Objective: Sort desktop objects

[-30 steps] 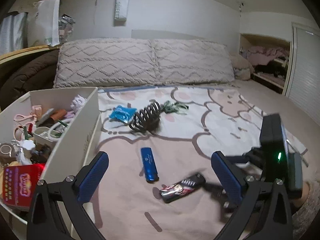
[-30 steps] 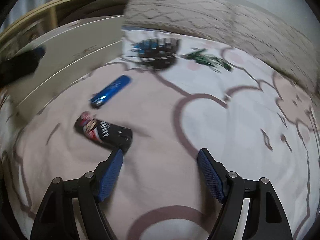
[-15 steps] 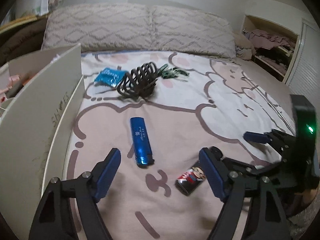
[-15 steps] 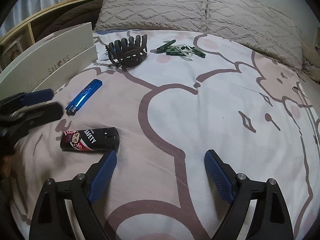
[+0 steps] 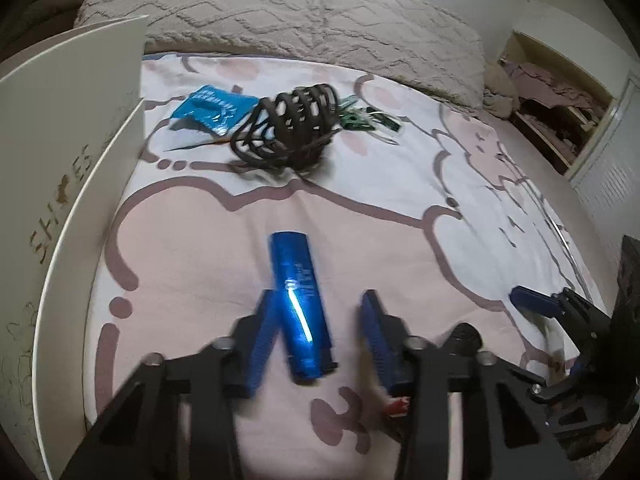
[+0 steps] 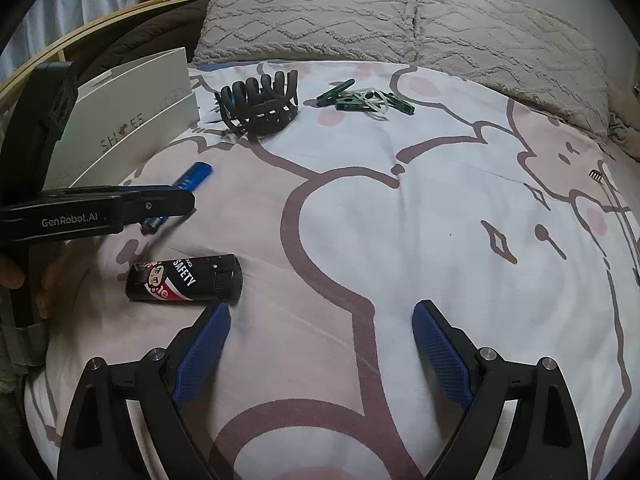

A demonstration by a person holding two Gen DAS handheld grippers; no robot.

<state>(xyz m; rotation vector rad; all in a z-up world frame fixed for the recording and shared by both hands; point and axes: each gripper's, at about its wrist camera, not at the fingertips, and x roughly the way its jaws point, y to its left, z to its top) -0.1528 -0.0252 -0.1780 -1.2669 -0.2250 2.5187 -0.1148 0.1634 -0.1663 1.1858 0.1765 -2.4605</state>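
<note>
A blue lighter (image 5: 298,292) lies on the patterned bed sheet (image 5: 400,200), and my left gripper (image 5: 320,300) has come down around its near half. The jaws are drawn in on it; the picture is blurred there. From the right wrist view the left gripper (image 6: 180,196) covers most of the blue lighter (image 6: 196,172). A black lighter (image 6: 184,280) with a cartoon label rests just past the left fingertip of my right gripper (image 6: 322,312). That gripper's jaws are opening, with only sheet between them.
A white shoe box (image 5: 60,184) stands along the left. Farther up the bed lie a black hair claw (image 6: 260,108), green clothes pegs (image 6: 364,100) and a blue packet (image 5: 212,108). Pillows (image 6: 400,20) line the far edge. A hand (image 6: 60,272) holds the left gripper.
My left gripper dropped forward and down over the blue lighter and its jaws narrowed from wide open onto it. The right gripper stayed put and its jaws widened a little.
</note>
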